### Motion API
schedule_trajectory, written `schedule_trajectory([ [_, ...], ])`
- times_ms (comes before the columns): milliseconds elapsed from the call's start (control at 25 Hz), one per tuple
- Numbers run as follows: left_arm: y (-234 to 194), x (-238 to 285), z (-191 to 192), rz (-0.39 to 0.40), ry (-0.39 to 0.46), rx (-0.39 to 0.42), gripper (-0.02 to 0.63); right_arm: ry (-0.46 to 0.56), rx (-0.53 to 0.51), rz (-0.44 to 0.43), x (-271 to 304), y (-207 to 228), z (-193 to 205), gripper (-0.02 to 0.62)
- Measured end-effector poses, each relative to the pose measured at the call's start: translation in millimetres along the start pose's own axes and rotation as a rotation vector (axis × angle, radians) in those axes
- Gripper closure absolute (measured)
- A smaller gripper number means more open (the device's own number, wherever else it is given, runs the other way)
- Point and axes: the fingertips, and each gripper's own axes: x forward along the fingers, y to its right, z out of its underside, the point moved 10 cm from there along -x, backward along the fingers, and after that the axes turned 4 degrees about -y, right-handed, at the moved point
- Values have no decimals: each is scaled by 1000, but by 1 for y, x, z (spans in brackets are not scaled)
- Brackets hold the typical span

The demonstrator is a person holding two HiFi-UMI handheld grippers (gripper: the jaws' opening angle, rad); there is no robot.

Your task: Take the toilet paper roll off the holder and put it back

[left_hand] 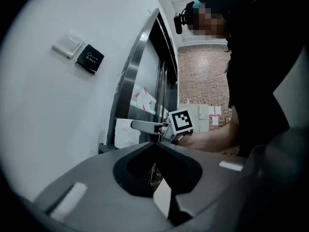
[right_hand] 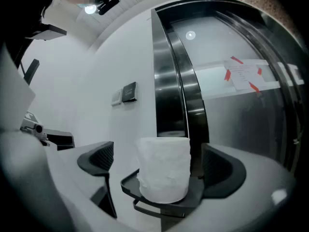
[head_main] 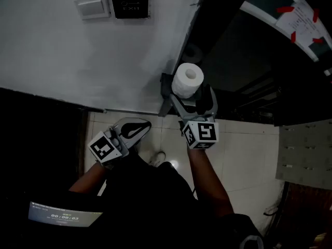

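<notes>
A white wall [head_main: 62, 61] met a steel door frame [right_hand: 171, 91], and at that corner a dark holder [right_hand: 159, 204] stuck out. The toilet paper roll [right_hand: 164, 170] stood upright on it, apparently seated.

The right claw [right_hand: 157, 153] was wide open, with one jaw on each side of the roll and a gap showing on both sides, so it gripped nothing. The left claw [left_hand: 155, 140] was closed with its tips together and nothing between them, held low and well apart from the holder.

This looked like the reach for the take-off grasp, though it could equally have been a release after replacing the roll. If it was the former, the next move called for closing gently on the soft paper sides, then lifting straight up clear of the holder's rim.
</notes>
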Motion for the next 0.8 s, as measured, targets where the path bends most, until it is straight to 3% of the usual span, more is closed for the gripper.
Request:
schedule_trajectory([
  [280, -7, -4, -1, -7, 3, 0, 604, -99, -5, 48, 36, 8, 7, 41],
  [600, -11, -8, 3, -32, -7, -18, 604, -136, -45, 57, 54, 8, 6, 50],
  [640, -10, -8, 3, -33, -7, -19, 604, -139, -44, 57, 54, 8, 6, 72],
  [680, -10, -8, 3, -33, -7, -19, 604, -138, -43, 58, 53, 9, 6, 136],
  [800, -10, -8, 3, -33, -5, -17, 604, -136, -34, 50, 53, 12, 6, 146],
])
